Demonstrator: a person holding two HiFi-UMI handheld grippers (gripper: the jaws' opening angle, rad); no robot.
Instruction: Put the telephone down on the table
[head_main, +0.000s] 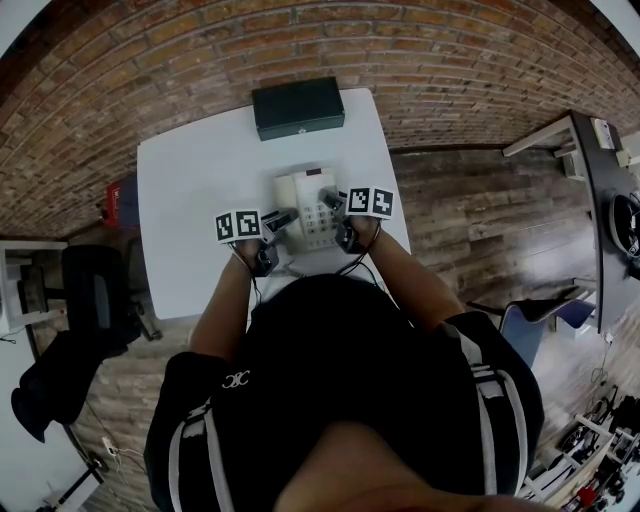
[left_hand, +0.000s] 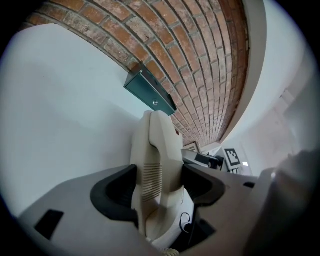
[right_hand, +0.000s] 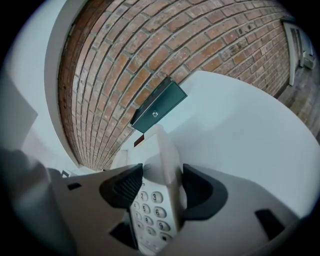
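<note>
A cream push-button telephone (head_main: 310, 208) is over the near half of the white table (head_main: 200, 190), held between both grippers. My left gripper (head_main: 282, 218) is shut on its left side, where the handset (left_hand: 156, 160) lies; the dark pads press the handset from both sides in the left gripper view (left_hand: 157, 184). My right gripper (head_main: 332, 197) is shut on the right edge of the telephone (right_hand: 152, 205), beside the keypad, as the right gripper view (right_hand: 162, 186) shows. I cannot tell whether the telephone's base touches the table.
A dark green box (head_main: 298, 106) (left_hand: 150, 91) (right_hand: 157, 106) lies at the table's far edge against the brick wall. A black chair (head_main: 90, 290) stands left of the table. Another desk (head_main: 600, 180) is at the right across the wooden floor.
</note>
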